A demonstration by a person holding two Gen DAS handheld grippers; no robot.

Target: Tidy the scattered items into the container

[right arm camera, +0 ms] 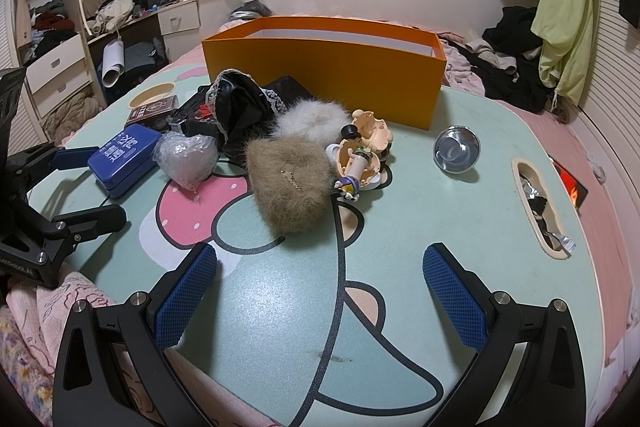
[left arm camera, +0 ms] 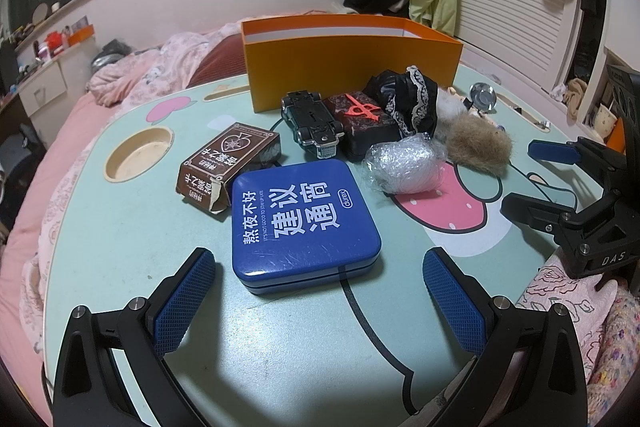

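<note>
Table [left arm camera: 120,247]: I see a mint cartoon-printed lap table set over a bed, with nothing tidied yet as far as I can tell; the box interior is mostly hidden from both my cameras.
Orange box [left arm camera: 352,75]: the container stands open-topped at the far edge, behind the pile. Its tall front wall worries me; a low carry would clip the rim and shove the box back toward the bedding.
Blue tin [left arm camera: 304,223]: it lies flat, nearest my left gripper and roughly centred ahead of it. It looks wide and slick, so I judge a pinch across it may slip or skate it into the brown card box [left arm camera: 228,163] touching its far corner.
Brown fur pouch [right arm camera: 292,187]: nearest my right gripper, leaning against the white fluff [right arm camera: 312,121] and the figurine [right arm camera: 360,163]. Dragging it could topple the figurine.
Bubble-wrapped lump [left arm camera: 404,167]: beside the tin, soft, easy to crush.
Toy car [left arm camera: 312,123]: wheels up, tucked against the dark case [left arm camera: 364,123]; a grab may catch both.
Glass ball [right arm camera: 456,149]: alone on the right; any nudge could send it rolling off.
Left gripper [left arm camera: 319,299]: jaws spread wide, holding nothing, just short of the tin.
Right gripper [right arm camera: 320,297]: jaws spread wide, empty, over bare table.
</note>
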